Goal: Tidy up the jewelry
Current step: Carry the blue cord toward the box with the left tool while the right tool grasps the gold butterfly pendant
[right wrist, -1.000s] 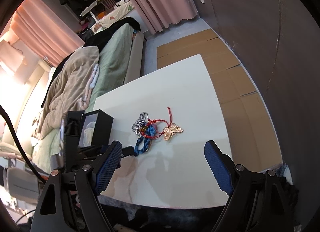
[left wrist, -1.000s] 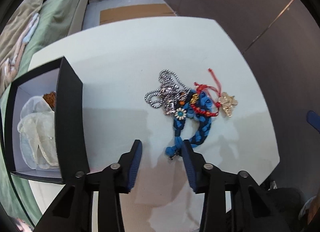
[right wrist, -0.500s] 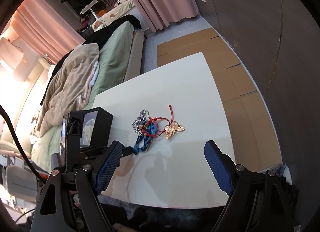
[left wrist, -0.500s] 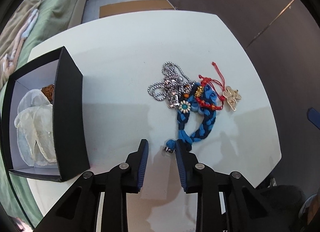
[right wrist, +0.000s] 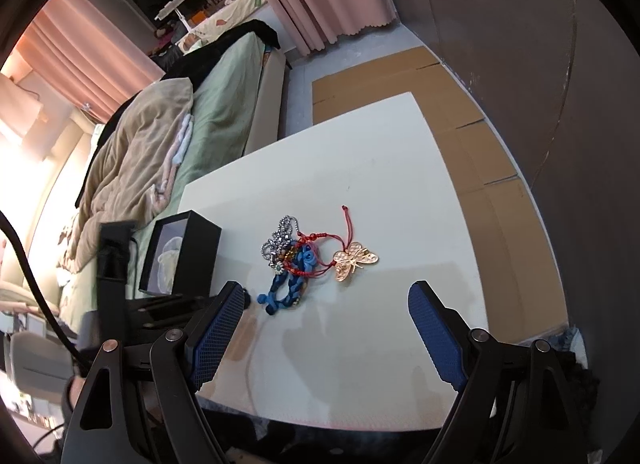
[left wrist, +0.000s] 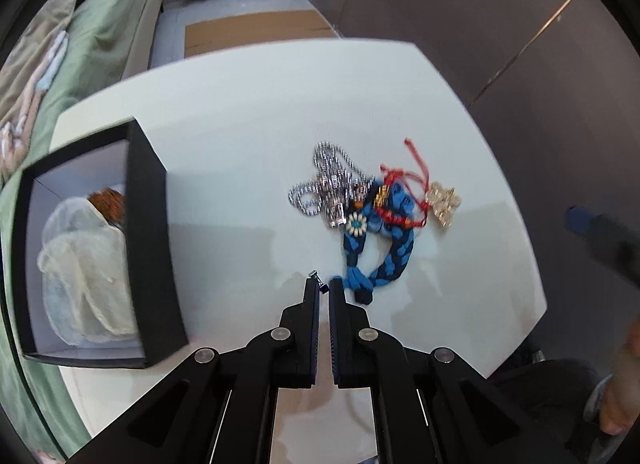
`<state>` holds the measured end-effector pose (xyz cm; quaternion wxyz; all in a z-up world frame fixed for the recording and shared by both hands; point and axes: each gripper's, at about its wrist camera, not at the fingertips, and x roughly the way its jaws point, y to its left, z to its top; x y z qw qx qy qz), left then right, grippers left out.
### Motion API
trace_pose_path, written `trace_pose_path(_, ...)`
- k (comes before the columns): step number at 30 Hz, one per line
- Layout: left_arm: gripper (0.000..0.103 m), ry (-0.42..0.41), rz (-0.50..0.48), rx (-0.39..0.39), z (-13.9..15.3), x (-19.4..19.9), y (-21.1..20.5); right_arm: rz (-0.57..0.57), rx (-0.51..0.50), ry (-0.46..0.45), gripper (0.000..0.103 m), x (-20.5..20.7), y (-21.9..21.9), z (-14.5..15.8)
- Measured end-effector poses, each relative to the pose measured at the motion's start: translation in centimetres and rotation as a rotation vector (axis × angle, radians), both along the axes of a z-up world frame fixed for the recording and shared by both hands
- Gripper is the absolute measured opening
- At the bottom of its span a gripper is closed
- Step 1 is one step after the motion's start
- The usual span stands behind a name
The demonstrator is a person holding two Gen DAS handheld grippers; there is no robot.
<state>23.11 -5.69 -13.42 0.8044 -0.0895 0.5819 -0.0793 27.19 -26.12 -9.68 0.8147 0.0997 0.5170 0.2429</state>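
Jewelry (left wrist: 360, 203) heaped mid-table (left wrist: 240, 135), tangled: silver chain (left wrist: 320, 179), blue braid (left wrist: 384, 260) with a flower charm (left wrist: 357, 224), red cord (left wrist: 404, 179), gold butterfly (left wrist: 442, 201) lying at the right edge of the heap. Left gripper (left wrist: 324, 288) nearly closed, pinching a small metal clasp (left wrist: 316, 278) at the braid's near end. Right gripper (right wrist: 328, 304) wide open, holding nothing, hanging over the table's near edge. Black box (left wrist: 148, 223) well left of the heap, open on its side, white-lined; inside, a pale gauze pouch (left wrist: 84, 268) and something reddish-brown (left wrist: 108, 203), too blurred to identify.
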Motion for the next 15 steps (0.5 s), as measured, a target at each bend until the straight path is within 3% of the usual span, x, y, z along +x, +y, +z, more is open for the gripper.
trace_pose_path(10, 0.004, -0.082, 0.023, -0.041, 2.8, 0.3, 2.4, -0.019, -0.071, 0.100, 0.062, 3.0, 1.9, -4.3)
trace_pose_path(15, 0.004, -0.110, 0.041, -0.061, 3.8, 0.5, 4.1, -0.015, -0.133, 0.101, 0.059, 3.8, 3.1, -5.3)
